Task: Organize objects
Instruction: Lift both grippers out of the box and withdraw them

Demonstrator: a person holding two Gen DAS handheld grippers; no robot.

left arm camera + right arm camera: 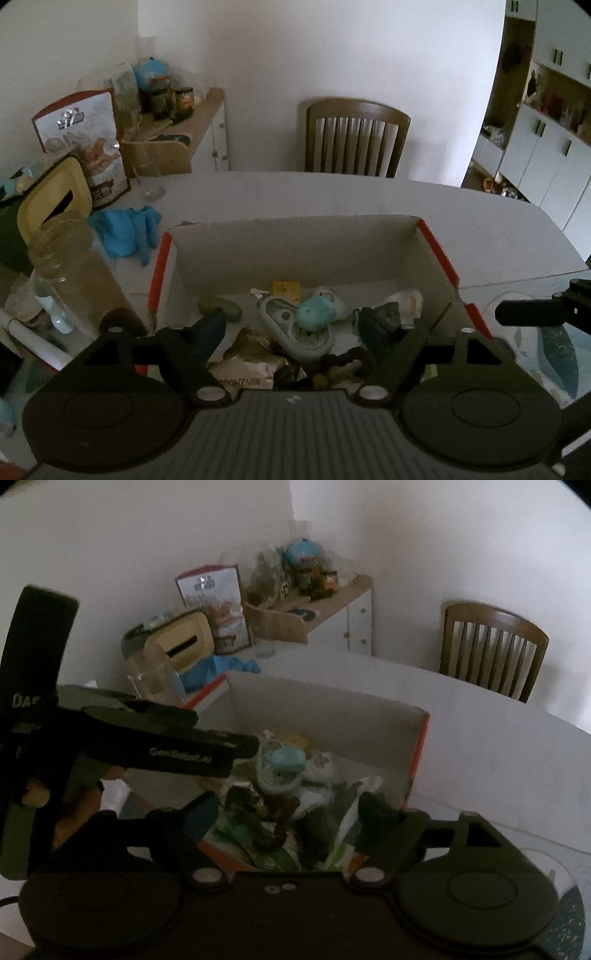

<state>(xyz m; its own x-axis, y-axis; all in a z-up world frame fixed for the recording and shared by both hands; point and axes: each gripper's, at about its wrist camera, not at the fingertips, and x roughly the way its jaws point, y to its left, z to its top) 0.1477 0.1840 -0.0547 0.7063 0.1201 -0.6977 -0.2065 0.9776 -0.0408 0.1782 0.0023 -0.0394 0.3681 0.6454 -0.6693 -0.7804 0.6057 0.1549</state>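
Jaws of the left gripper [295, 328] are seen spread wide, nothing clamped between them, above the open cardboard box with red-orange edges [295, 251]. The right gripper [288, 812] is likewise released and empty, poised over the near end of the same box [325, 709]. Inside the box a teal rounded soft toy [314, 314] is seen lying on a pale grey-green plastic gadget [295, 332], with a dark beaded string [273, 830] nearer the camera. Only the left view shows the printed paper packet [243, 373] and a yellow card [286, 290]. Only the right view shows a hand [77, 801] holding the left gripper's black frame. A blue cloth [125, 229] is noted on the white table [332, 192], left of the box; a wooden chair [356, 136] is noted beyond.
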